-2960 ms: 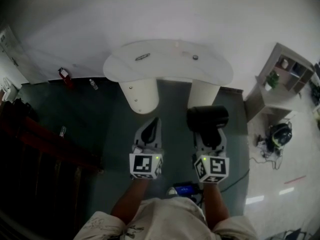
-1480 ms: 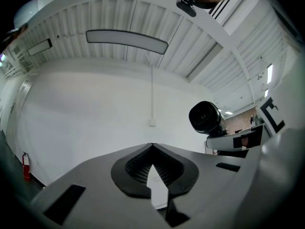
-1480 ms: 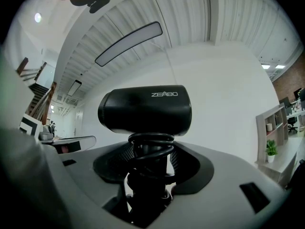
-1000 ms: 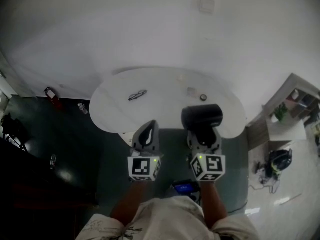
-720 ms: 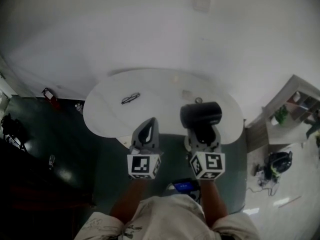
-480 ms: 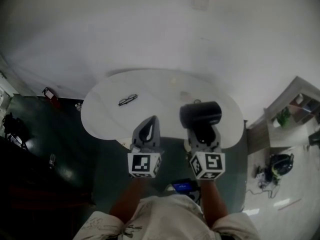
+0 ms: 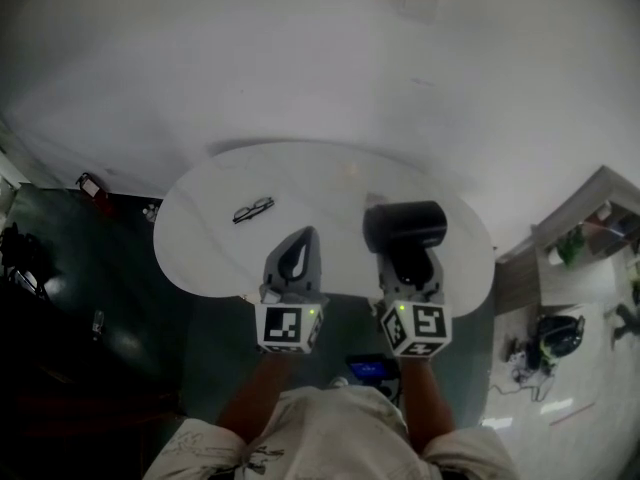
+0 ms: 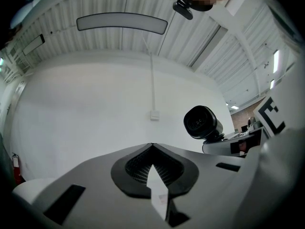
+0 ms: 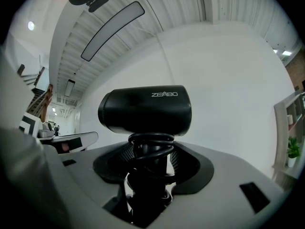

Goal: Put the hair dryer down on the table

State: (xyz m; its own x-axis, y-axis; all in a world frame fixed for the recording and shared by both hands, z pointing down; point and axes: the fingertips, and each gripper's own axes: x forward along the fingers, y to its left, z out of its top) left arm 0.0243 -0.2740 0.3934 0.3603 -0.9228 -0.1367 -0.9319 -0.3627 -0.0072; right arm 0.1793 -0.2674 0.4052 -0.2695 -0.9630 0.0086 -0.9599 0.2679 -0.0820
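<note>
Holding check first: right gripper [image 7: 406, 265] was clamped on the hair dryer [image 7: 404, 230] by its handle, both jaws pressing the grip. The cord [image 9: 151, 144] was wound round that handle, right at the jaw line. Barrel sat crosswise on top of the handle, logo side toward the right gripper view, open end toward my left gripper [image 7: 298, 243].

I read the handle grip as deliberate. It's the narrow part the jaws can span, and it kept the heavy barrel clear in front so I could see it.

Left gripper's jaws were together with nothing between them. It hung beside the right one, apart from the dryer, with no part in this task as far as I could judge.

In the head view the dryer hung over the near right part of the white table [image 7: 210, 258], not resting on it. I couldn't tell how far it was off the top. Both gripper views looked at wall and ceiling, so neither showed the table surface.

That patch of table looked bare. The glasses [image 7: 252, 209] lay well off to the left, so there was nothing to collide with there.

My read: the task wasn't done, and lowering and release remained. The main risk I saw was the round barrel rolling once freed, or the cord snagging a jaw. Laying it on its side looked safer.
</note>
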